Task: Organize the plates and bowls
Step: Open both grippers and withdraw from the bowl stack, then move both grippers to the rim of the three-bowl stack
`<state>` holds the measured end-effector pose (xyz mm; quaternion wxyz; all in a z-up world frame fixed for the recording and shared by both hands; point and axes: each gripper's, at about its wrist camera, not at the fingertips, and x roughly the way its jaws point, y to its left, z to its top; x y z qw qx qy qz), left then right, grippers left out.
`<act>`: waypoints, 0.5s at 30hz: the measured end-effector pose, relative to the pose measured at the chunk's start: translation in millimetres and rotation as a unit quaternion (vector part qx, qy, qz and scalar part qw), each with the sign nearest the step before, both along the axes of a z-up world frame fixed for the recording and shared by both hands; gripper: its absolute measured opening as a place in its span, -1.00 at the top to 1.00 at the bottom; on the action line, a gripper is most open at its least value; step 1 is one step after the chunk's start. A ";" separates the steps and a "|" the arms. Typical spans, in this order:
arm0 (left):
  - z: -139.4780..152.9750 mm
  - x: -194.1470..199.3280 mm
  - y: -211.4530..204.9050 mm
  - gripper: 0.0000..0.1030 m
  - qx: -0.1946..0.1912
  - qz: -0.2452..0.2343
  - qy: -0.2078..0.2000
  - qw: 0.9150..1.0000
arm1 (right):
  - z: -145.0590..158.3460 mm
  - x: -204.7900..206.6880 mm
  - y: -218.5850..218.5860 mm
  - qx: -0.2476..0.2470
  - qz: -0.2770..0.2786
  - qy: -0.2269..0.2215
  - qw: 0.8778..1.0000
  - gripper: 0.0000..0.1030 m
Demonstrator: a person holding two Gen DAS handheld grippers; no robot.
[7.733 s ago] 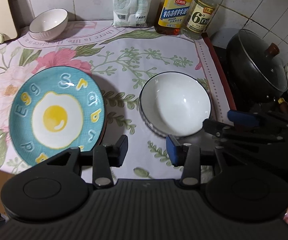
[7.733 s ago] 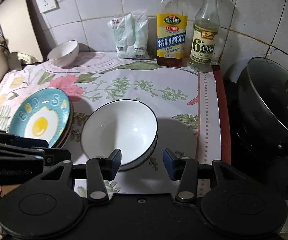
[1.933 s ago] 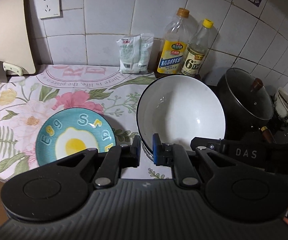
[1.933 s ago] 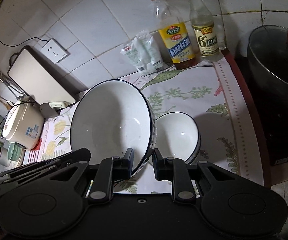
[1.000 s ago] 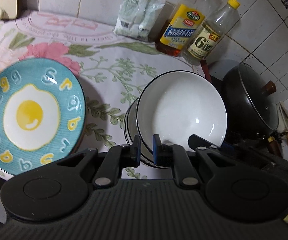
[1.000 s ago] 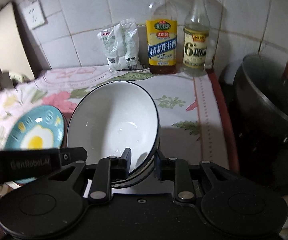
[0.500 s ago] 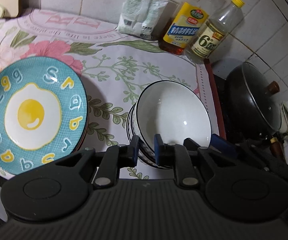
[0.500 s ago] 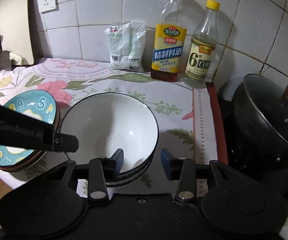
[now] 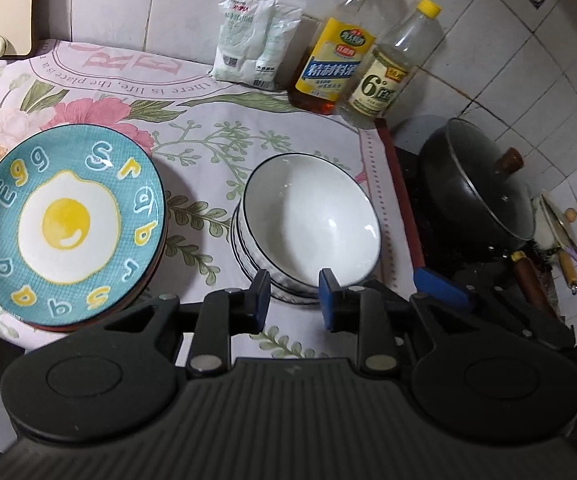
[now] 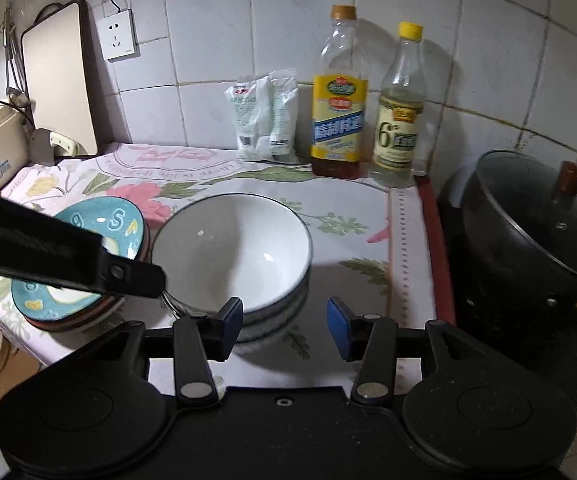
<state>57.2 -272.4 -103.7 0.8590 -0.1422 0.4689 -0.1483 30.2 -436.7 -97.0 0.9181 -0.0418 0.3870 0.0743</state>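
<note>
White stacked bowls (image 9: 312, 216) sit just beyond both grippers' opening, empty fingers (image 9: 259, 294).

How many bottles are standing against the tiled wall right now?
2. The taller yellow-label bottle stands at the back of the counter, right of the white packets. The yellow-capped bottle stands just to its right, next to the dark pot. None seem hidden.

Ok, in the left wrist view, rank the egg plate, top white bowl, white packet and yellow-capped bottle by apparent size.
1. egg plate
2. top white bowl
3. yellow-capped bottle and white packet: too alike to rank, and both sit farther from the camera.
</note>
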 end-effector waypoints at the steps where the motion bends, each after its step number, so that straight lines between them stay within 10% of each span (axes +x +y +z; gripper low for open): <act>1: 1.9 -4.6 1.1 0.50 0.000 -0.001 -0.003 1.000 | 1.4 -4.8 -2.1 -0.002 -0.001 -0.003 1.000 -0.01; 15: 21.2 -56.4 7.6 0.43 0.023 -0.032 -0.044 0.998 | 5.2 -67.1 -11.5 0.016 0.045 -0.029 0.998 -0.23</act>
